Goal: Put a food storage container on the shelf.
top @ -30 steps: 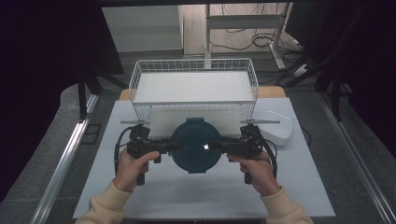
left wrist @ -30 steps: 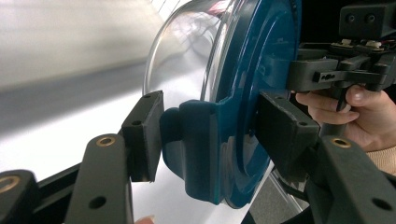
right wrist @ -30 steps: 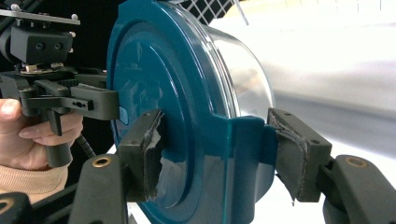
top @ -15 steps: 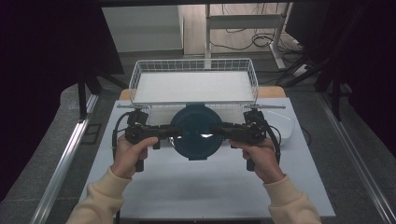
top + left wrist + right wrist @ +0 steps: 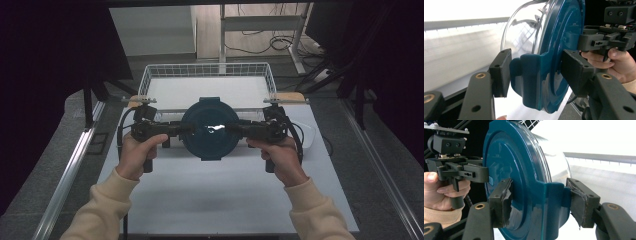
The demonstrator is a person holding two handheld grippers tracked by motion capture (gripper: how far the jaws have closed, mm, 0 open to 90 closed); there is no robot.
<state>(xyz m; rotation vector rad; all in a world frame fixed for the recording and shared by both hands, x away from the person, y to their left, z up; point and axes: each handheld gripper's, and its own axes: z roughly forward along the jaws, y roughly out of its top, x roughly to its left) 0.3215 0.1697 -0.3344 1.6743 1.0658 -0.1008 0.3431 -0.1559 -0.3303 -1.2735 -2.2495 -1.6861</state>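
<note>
Pinching the lidded bowl, both hand-held grippers have carried it nearer the basket

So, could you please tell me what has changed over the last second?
Both grippers, left and right, have carried the lidded container forward, away from the person, toward the wire basket. Their jaws stay clamped on its side latches throughout. Basket and table have not moved.

We see open table behind us; wire basket rim blocks ahead, white dish crowds right.
</note>
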